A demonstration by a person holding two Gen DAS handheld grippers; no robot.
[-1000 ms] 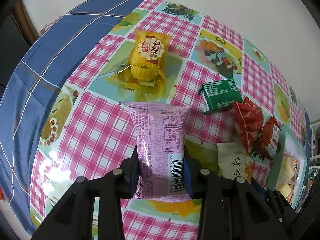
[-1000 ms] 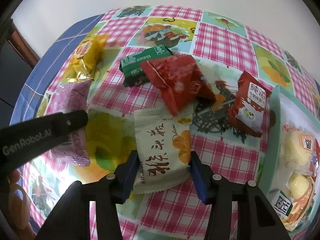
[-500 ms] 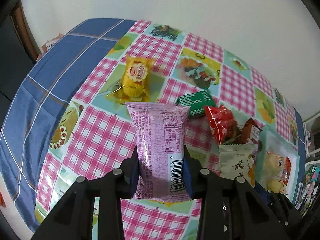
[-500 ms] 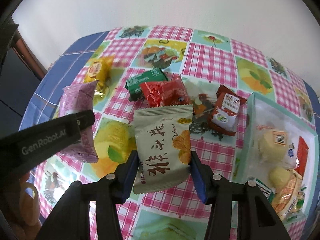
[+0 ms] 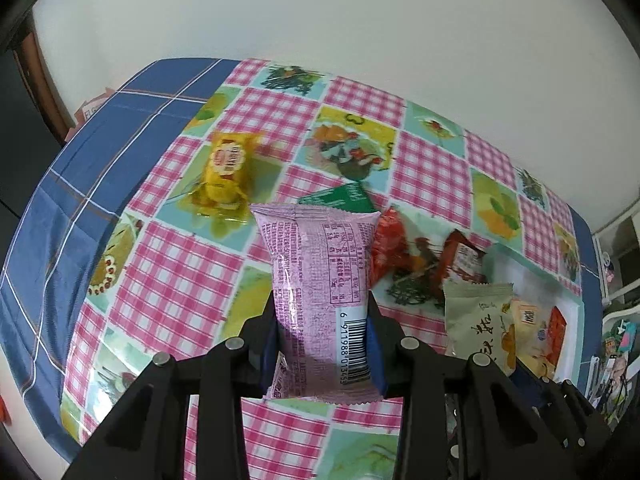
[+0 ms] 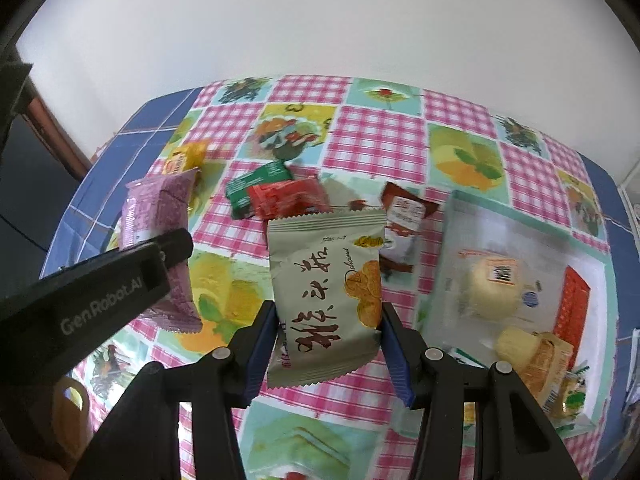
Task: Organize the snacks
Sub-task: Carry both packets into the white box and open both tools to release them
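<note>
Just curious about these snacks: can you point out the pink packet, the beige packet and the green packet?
pink packet (image 5: 320,280), left wrist view, middle of its printed back.
beige packet (image 6: 326,292), right wrist view, centre of its front.
green packet (image 6: 256,184), right wrist view, its top face.

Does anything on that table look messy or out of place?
Nothing spilled or torn. Four packets lie loose outside the pale green tray: a yellow cake packet, a green packet, a crumpled red one and a brown-red sachet.

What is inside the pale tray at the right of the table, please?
The tray holds a round yellow bun in clear wrap, a red packet and a yellow cake. Its near corner is hidden behind the right tongs.
</note>
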